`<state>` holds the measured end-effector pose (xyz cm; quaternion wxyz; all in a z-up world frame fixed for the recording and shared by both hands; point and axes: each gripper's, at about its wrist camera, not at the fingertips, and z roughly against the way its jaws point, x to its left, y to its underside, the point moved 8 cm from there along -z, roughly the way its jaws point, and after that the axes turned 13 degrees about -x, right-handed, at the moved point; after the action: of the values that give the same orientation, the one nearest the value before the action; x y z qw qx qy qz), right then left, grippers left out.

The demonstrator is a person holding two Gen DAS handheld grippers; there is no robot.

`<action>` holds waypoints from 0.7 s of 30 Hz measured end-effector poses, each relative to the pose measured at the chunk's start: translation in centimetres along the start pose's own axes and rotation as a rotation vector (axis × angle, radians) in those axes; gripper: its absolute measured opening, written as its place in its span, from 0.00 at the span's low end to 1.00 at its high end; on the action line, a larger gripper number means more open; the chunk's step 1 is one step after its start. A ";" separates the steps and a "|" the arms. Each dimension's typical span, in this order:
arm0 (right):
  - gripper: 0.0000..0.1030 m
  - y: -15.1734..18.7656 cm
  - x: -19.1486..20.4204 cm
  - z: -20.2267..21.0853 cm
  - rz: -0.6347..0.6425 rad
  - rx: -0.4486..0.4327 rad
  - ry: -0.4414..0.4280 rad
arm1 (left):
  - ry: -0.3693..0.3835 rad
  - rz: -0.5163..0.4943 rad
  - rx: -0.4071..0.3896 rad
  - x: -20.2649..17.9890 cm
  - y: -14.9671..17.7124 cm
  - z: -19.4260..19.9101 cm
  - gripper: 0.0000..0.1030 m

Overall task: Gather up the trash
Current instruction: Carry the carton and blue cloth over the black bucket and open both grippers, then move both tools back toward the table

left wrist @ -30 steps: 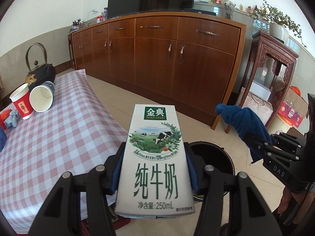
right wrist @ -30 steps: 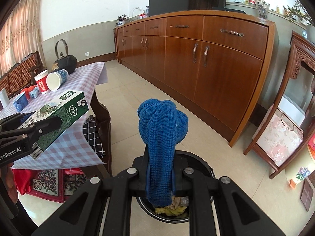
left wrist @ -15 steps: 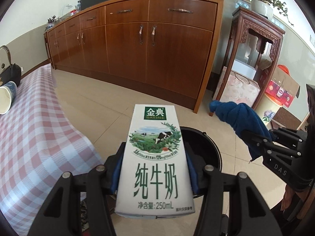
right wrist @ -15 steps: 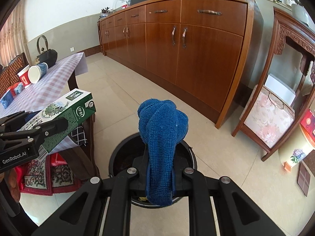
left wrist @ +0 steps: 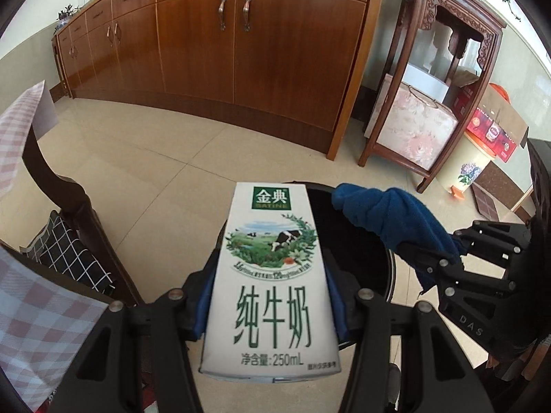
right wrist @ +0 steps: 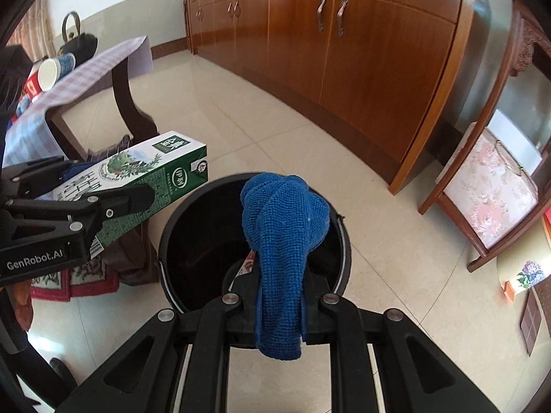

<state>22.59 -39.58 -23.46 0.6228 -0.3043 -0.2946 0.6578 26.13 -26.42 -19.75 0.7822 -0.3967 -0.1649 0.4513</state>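
Observation:
A white and green milk carton fills the middle of the left wrist view, and my left gripper is shut on its sides. Behind it on the floor stands a round black trash bin. My right gripper is shut on a blue cloth that bunches up above the jaws, right over the bin. In the right wrist view the carton and left gripper hang at the bin's left rim. The cloth and right gripper show at the right of the left wrist view.
A checked tablecloth table with paper cups and a black kettle stands at left, a dark chair beside it. A long wooden cabinet runs behind. A carved stand with boxes is at right.
Both grippers have sunk and tilted down toward the bin, which now looms larger below them. The table has slid out to the left. Carton and cloth stay gripped.

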 end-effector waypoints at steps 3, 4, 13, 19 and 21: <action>0.19 0.7 0.1 -1.9 0.018 0.030 -0.018 | 0.056 0.020 0.043 -0.4 0.8 -1.6 0.59; 0.29 1.0 0.0 -2.5 0.026 0.038 -0.030 | 0.030 0.022 0.067 -0.1 1.2 -2.1 0.66; 1.00 2.2 -2.7 -3.6 0.050 0.055 0.137 | -0.088 -0.014 0.049 1.7 1.7 -0.5 0.99; 1.00 2.1 -3.4 -3.4 0.017 0.054 0.165 | -0.092 -0.019 0.041 2.3 1.7 0.1 0.99; 1.00 2.0 -3.5 -3.4 0.010 0.053 0.167 | -0.100 -0.023 0.035 2.3 1.7 0.3 0.99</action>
<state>24.06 -43.17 -27.03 0.6496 -0.3430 -0.2224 0.6410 26.23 -23.83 -21.03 0.7849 -0.3580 -0.2002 0.4645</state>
